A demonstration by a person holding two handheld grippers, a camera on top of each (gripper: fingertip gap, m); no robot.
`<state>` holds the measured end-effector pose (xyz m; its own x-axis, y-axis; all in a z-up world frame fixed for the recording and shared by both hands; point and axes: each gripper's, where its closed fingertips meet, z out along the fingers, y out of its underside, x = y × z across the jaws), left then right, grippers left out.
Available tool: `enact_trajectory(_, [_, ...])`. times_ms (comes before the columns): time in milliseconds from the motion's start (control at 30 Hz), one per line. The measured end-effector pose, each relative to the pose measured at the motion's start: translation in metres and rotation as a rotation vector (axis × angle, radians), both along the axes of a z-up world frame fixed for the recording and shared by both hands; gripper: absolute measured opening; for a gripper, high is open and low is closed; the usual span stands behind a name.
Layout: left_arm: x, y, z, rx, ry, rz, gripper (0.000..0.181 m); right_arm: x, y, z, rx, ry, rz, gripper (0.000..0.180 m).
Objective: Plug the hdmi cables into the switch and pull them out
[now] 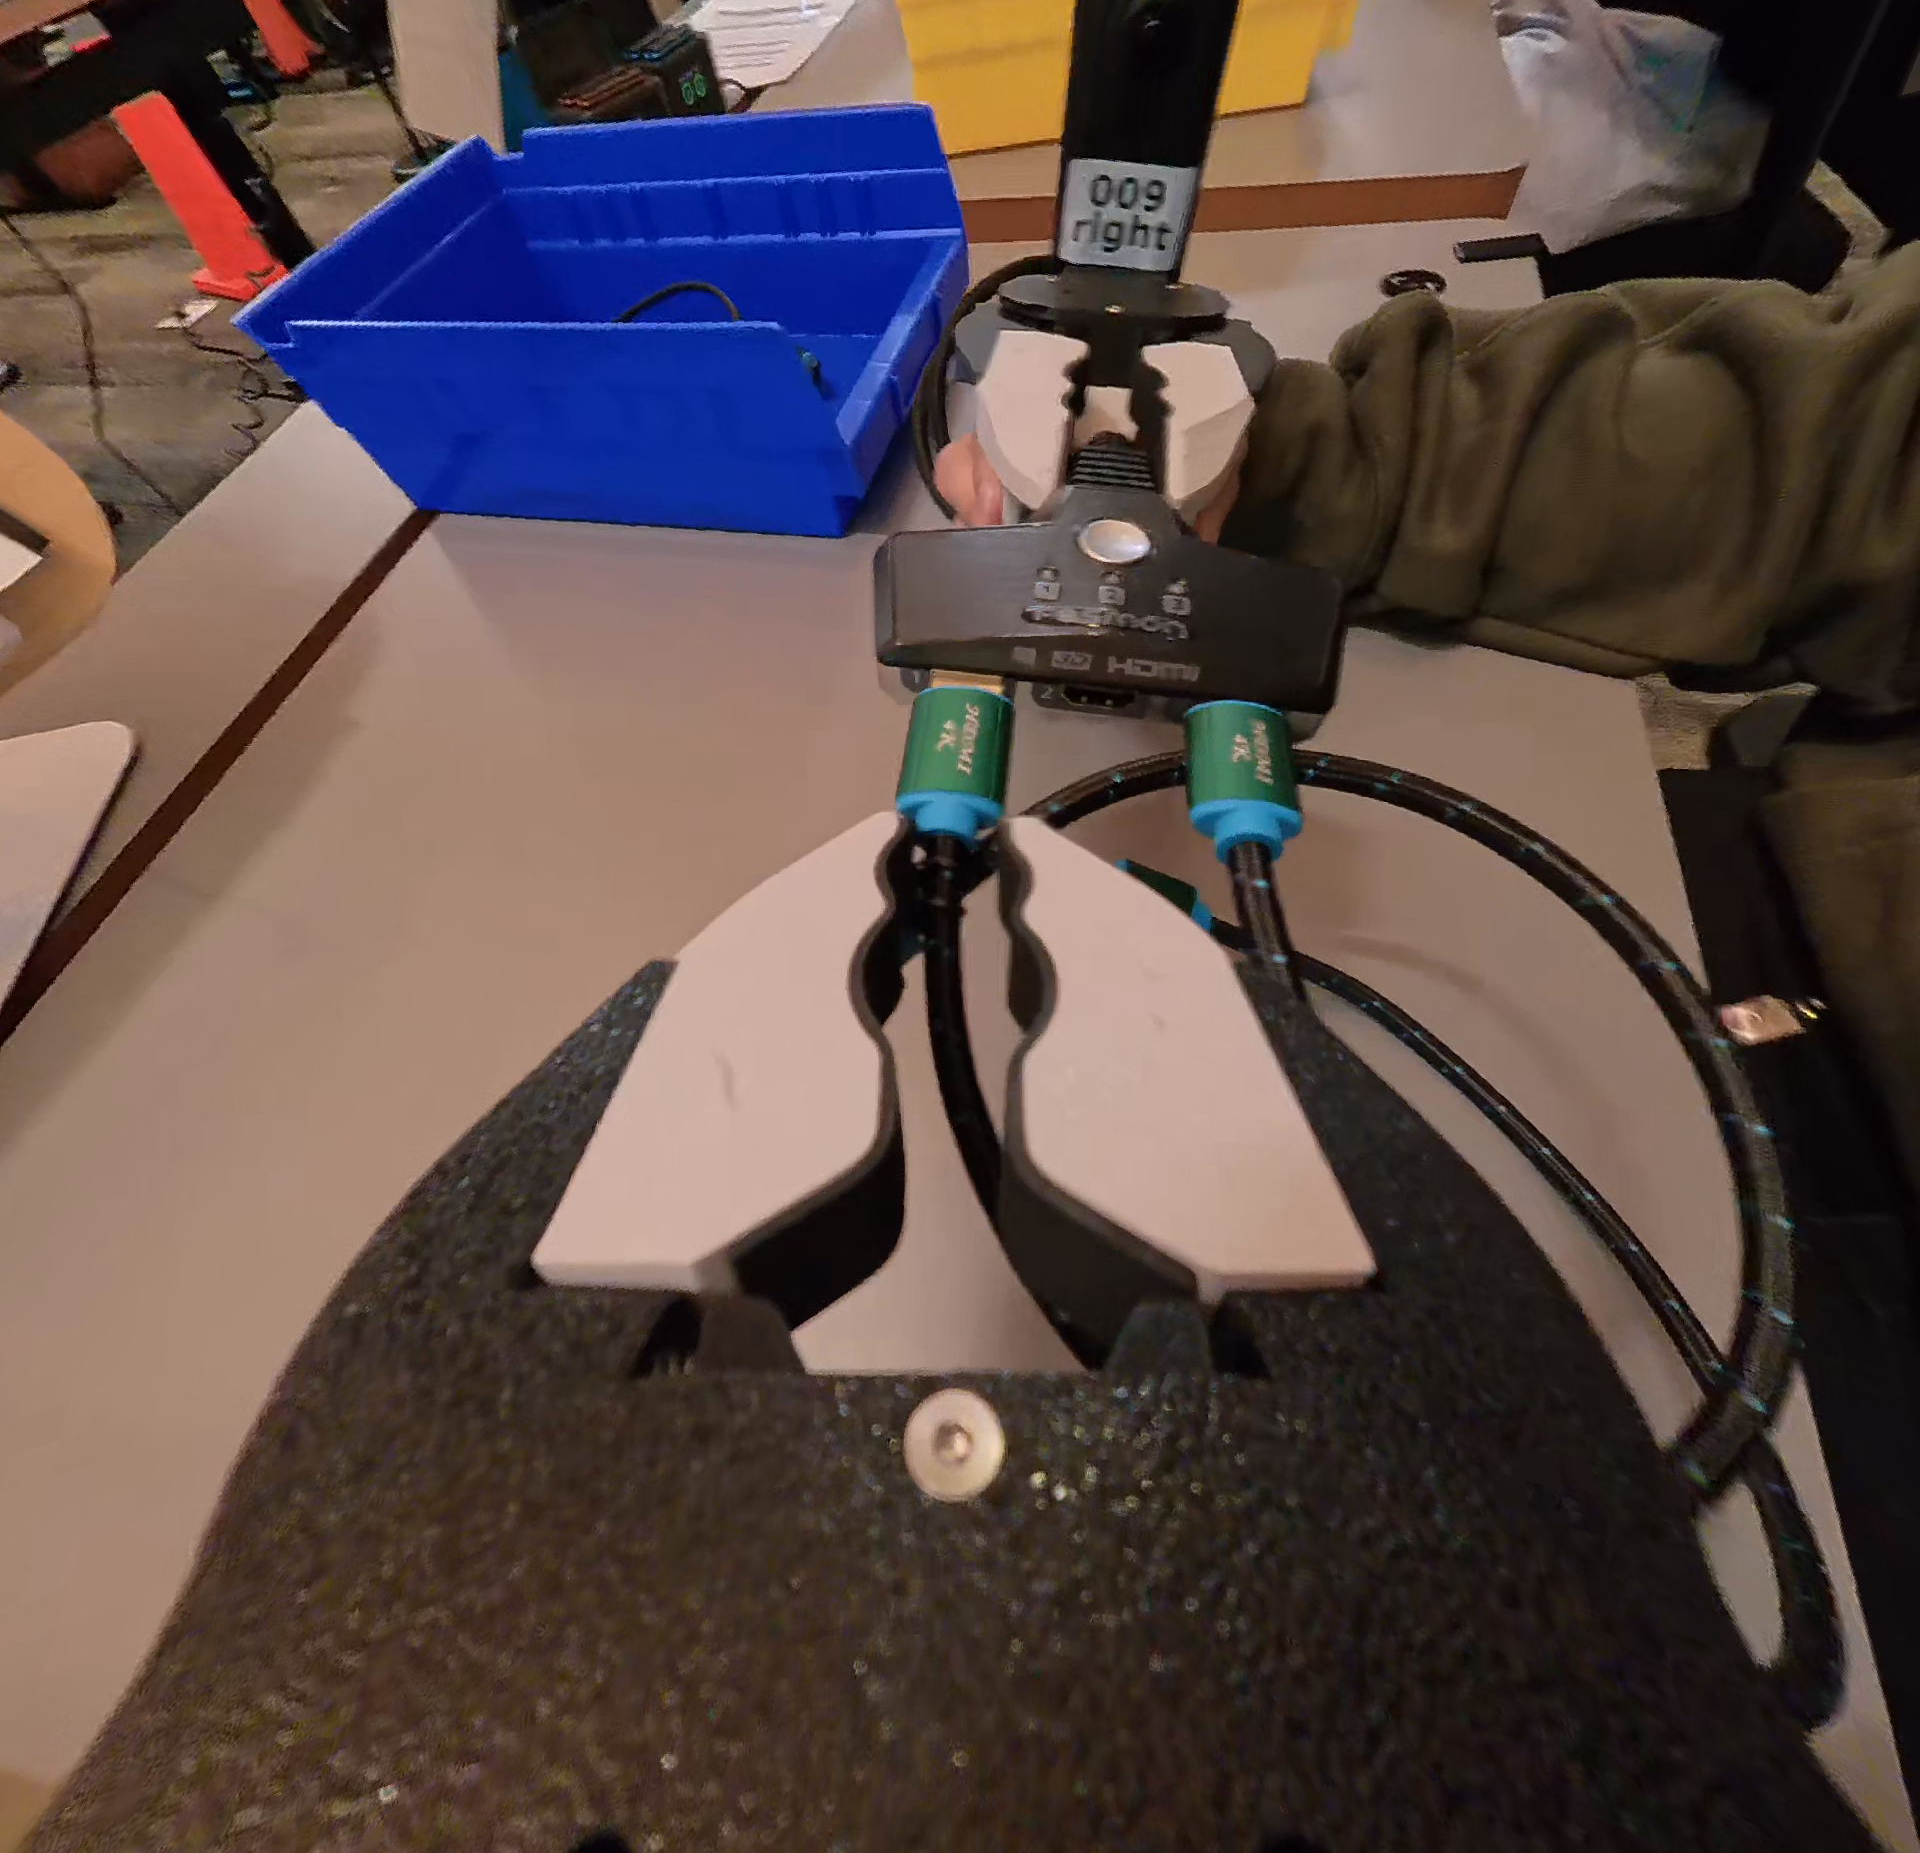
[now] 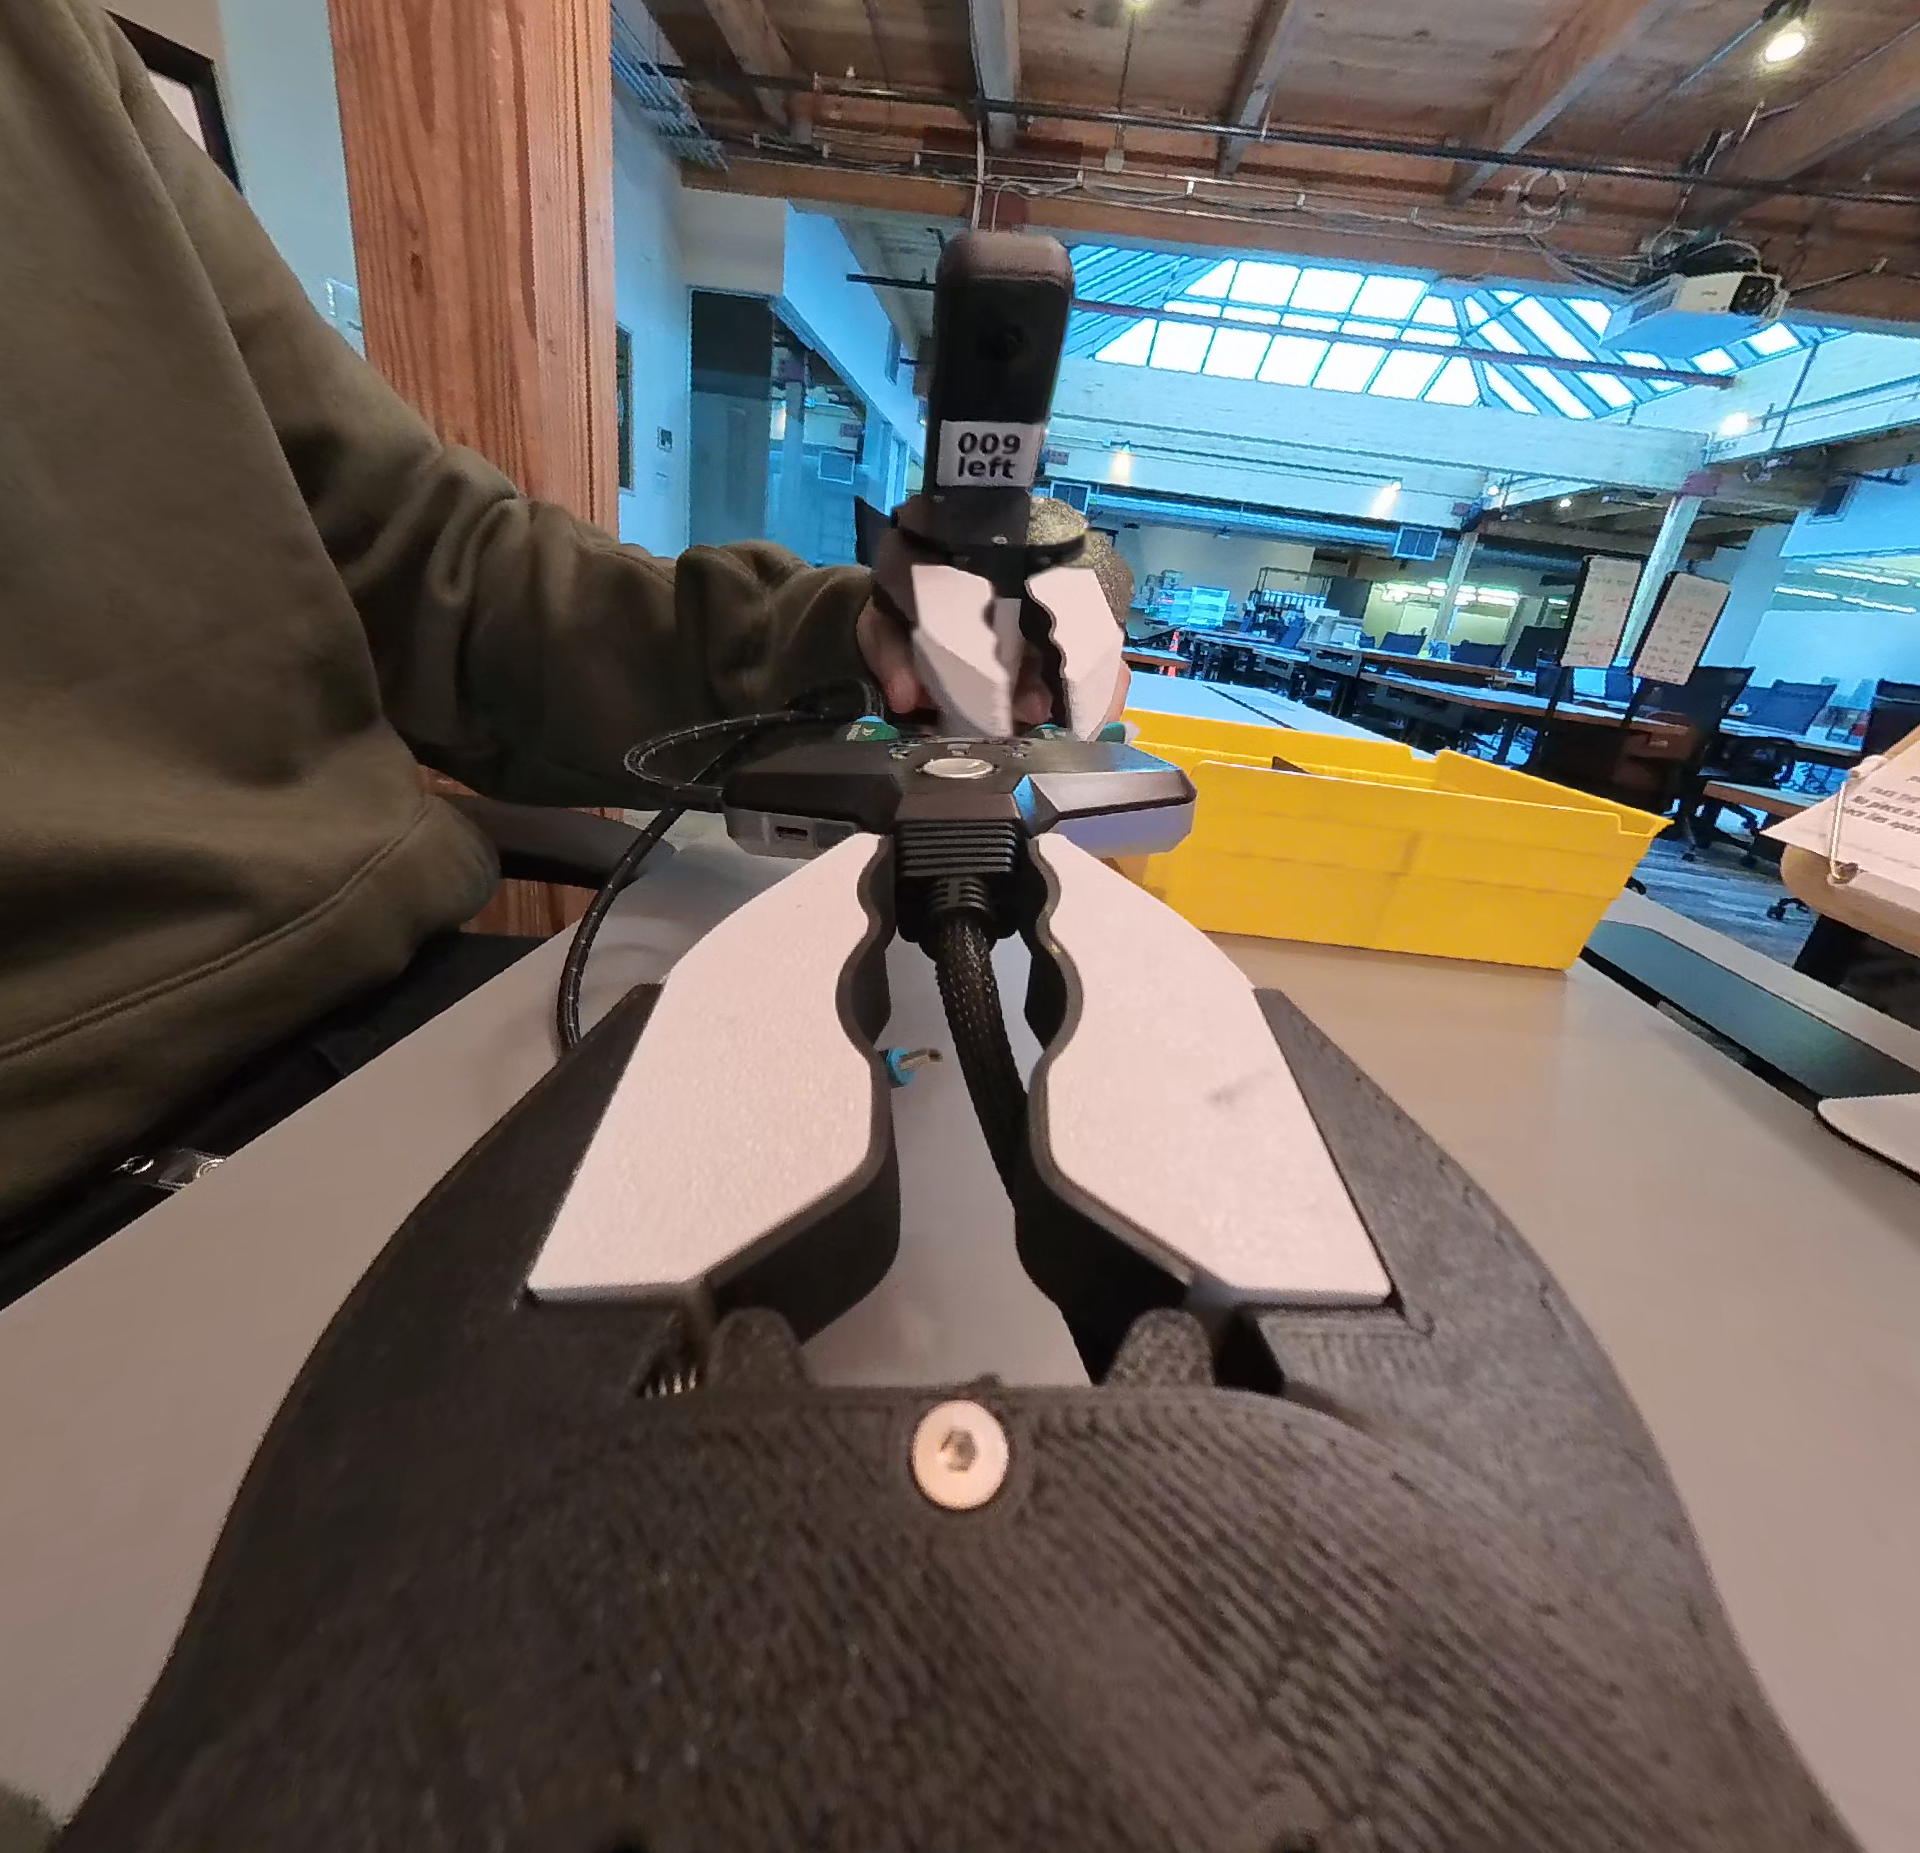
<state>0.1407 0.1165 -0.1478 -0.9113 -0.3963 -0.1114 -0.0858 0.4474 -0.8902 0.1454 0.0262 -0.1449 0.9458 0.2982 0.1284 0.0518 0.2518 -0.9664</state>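
Left gripper (image 1: 951, 847) had its jaws pinching the cable behind the green plug (image 1: 951, 738), at the switch's (image 1: 1107, 608) 7 o'clock port. Right gripper (image 2: 956, 868) jaws clamped the switch's own cable (image 2: 971, 982).

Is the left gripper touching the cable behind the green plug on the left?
Touching. In the left wrist view the left gripper is closed on the black cable just behind the green plug, both fingertips pressing its sides.

Right gripper (image 2: 956, 868) jaws clamped on ribbed strain relief of switch (image 2: 961, 787) tail cable; switch held above worktop (image 2: 1558, 1128). Beyond switch, left gripper (image 2: 1013, 702) faces it, jaws nearly closed, green plugs at switch far side. Yellow bin (image 2: 1392, 868) at worktop right edge. Olive sleeve (image 2: 312, 660) left.
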Motion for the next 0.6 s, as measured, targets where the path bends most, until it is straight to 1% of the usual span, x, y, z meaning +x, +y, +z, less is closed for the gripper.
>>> enact_trajectory(33, [-0.004, -0.001, -0.001, 0.009, 0.014, -0.024, 0.026, 0.000, 0.000, 0.000, 0.000, -0.001, 0.000, 0.022])
enact_trajectory(100, [-0.001, 0.000, 0.000, 0.030, 0.001, 0.000, 0.027, 0.000, 0.000, 0.000, -0.002, -0.001, -0.001, 0.022])
enact_trajectory(133, [0.003, 0.001, 0.002, 0.043, -0.031, 0.026, 0.022, 0.000, 0.000, 0.000, -0.003, -0.002, 0.000, 0.022])
enact_trajectory(200, [0.004, -0.002, 0.004, 0.044, -0.044, 0.028, 0.020, 0.000, 0.001, 0.000, -0.004, -0.002, -0.001, 0.022])
enact_trajectory(300, [0.004, -0.005, -0.005, 0.088, 0.015, 0.029, 0.026, 0.000, 0.001, -0.001, -0.010, -0.005, -0.004, 0.022])
enact_trajectory(367, [0.006, -0.004, -0.007, 0.096, 0.012, 0.043, 0.020, -0.002, 0.002, -0.002, -0.015, -0.013, -0.001, 0.022])
enact_trajectory(467, [0.005, -0.004, -0.012, 0.075, 0.083, 0.044, 0.020, -0.002, 0.002, -0.002, -0.017, -0.016, 0.002, 0.022])
enact_trajectory(600, [0.003, -0.006, -0.021, 0.091, 0.144, 0.037, 0.020, -0.005, 0.002, -0.003, -0.020, -0.027, 0.011, 0.022])
